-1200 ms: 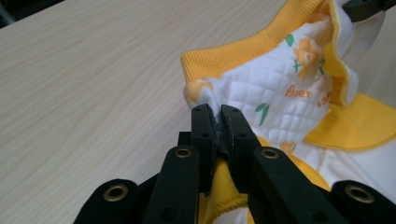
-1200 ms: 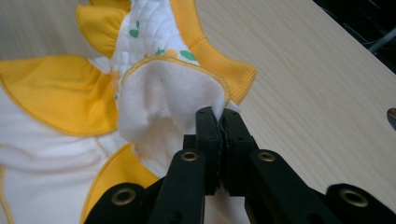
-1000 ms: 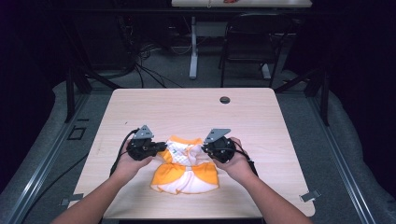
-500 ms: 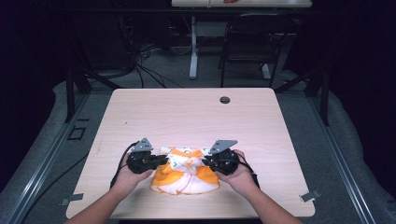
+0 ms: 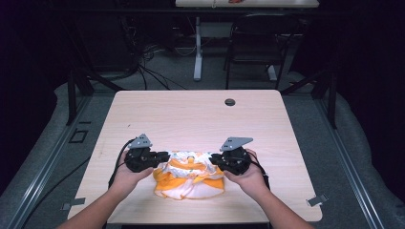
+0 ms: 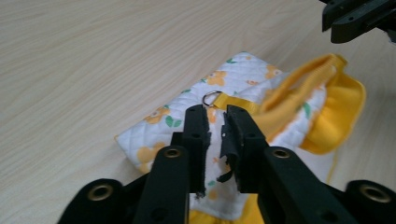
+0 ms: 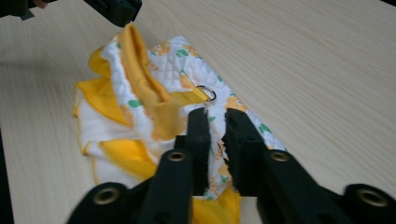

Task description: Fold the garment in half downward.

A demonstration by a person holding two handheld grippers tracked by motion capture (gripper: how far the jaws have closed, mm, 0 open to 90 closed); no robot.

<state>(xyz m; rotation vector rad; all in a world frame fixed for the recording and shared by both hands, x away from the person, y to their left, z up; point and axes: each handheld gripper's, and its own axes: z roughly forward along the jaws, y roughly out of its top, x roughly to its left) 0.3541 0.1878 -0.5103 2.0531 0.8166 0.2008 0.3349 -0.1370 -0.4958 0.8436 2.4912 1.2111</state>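
Note:
A small quilted garment (image 5: 190,180), white with orange flowers and yellow lining, lies bunched near the table's front edge. My left gripper (image 5: 165,156) is at its left end and my right gripper (image 5: 213,158) at its right end, both pointing inward. In the left gripper view my jaws (image 6: 217,116) have just been closing and pinch the floral cloth (image 6: 243,79) just below a metal ring (image 6: 212,98). The right gripper (image 7: 215,116) has also been closing, with cloth (image 7: 140,93) in its narrow gap beside the ring (image 7: 205,92).
The pale wooden table (image 5: 191,119) has a dark round grommet (image 5: 229,102) near its far edge. A small clamp (image 5: 317,200) sits at the front right corner. Beyond the table are a desk leg, a chair and floor cables in the dark.
Both grippers have moved toward the person's edge of the table. The garment's far edge came with them, so the garment now lies shorter and more bunched.

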